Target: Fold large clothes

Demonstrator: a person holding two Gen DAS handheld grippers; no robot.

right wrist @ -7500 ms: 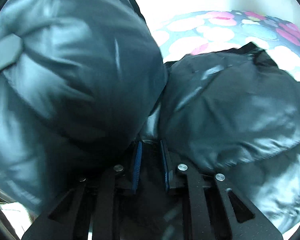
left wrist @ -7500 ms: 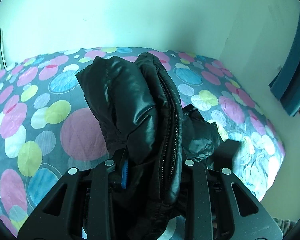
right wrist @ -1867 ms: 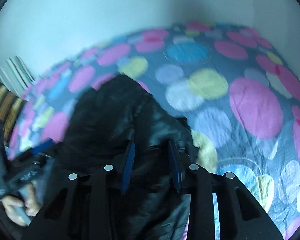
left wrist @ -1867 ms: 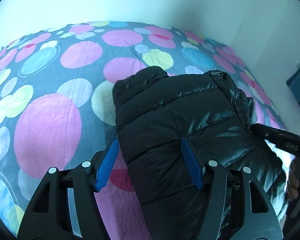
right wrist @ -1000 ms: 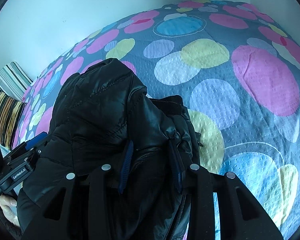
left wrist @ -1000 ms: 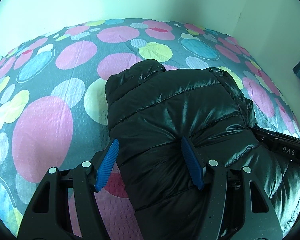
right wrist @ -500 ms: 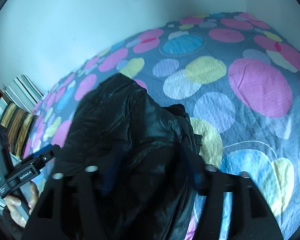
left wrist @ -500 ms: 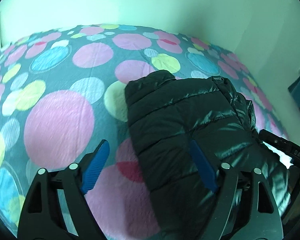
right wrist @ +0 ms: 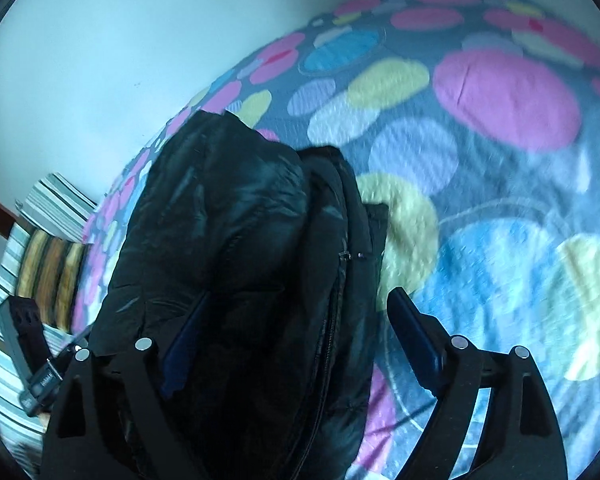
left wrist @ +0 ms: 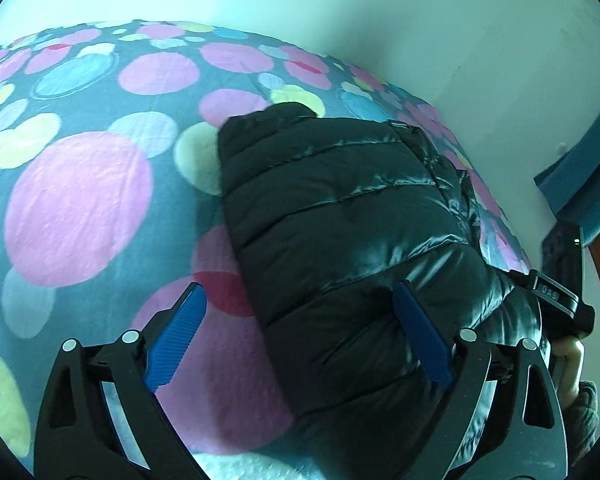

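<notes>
Only our right wrist view shows the striped pillows (right wrist: 48, 240) at the bed's far end; only the left shows the blue frame (left wrist: 580, 152) by the wall. We see the folded black puffer jacket (left wrist: 340, 220) lying on the dotted bedspread (left wrist: 80, 208). Our left gripper (left wrist: 300, 320) and right gripper (right wrist: 296, 328) are both opening, jaws spread over the jacket's near edge without pressing it.
</notes>
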